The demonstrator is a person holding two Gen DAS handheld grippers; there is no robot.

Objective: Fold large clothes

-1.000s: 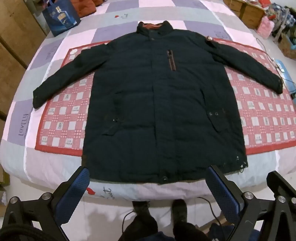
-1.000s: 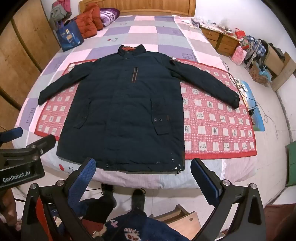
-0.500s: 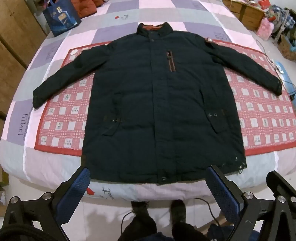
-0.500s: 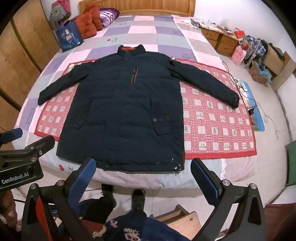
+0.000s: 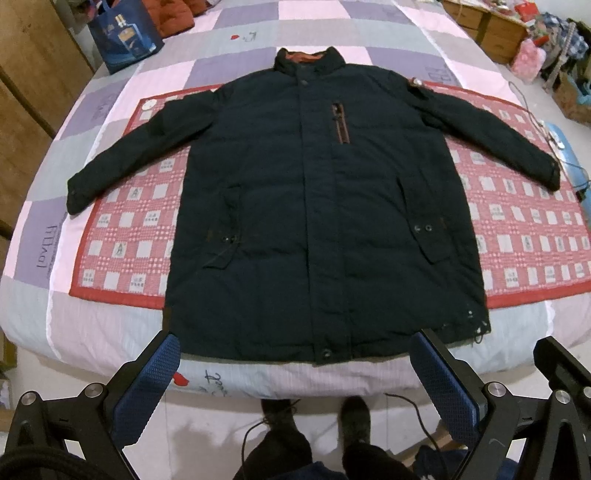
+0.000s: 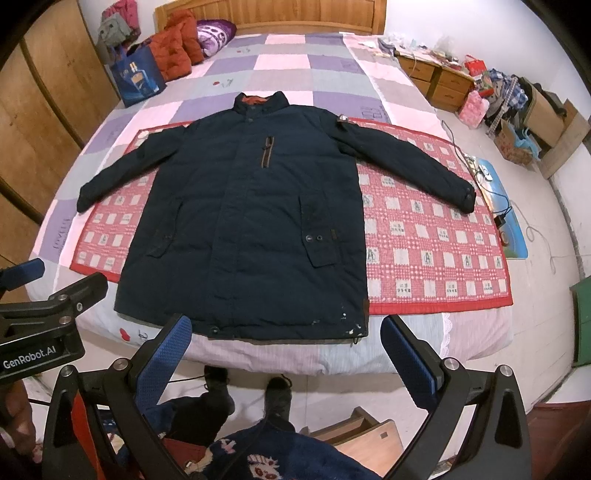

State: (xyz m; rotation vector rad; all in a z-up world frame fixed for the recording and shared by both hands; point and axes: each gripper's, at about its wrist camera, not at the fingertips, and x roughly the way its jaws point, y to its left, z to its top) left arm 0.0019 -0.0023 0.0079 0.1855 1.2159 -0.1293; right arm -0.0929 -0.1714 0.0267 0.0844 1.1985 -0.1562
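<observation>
A: What is nearest the cameras?
B: The left gripper (image 5: 295, 365) with blue textured pads, jaws wide apart and empty, held above a person's dark shoes (image 5: 354, 415) on the pale floor. The right gripper (image 6: 284, 350) is the same: jaws spread, nothing between them.

A: And the garment?
B: A large dark navy padded jacket (image 5: 317, 206) lies face up and flat, hem at the near edge of the bed, both sleeves spread outward, orange-lined collar (image 5: 308, 59) at the far end. Neither gripper touches it.

A: What is under it?
B: A red-and-white checked mat (image 6: 424, 236), itself on a pink, purple and grey patchwork quilt (image 6: 288, 59).

A: Farther back?
B: A blue shopping bag (image 6: 136, 77) at the far left, then a wooden headboard (image 6: 273, 16).
</observation>
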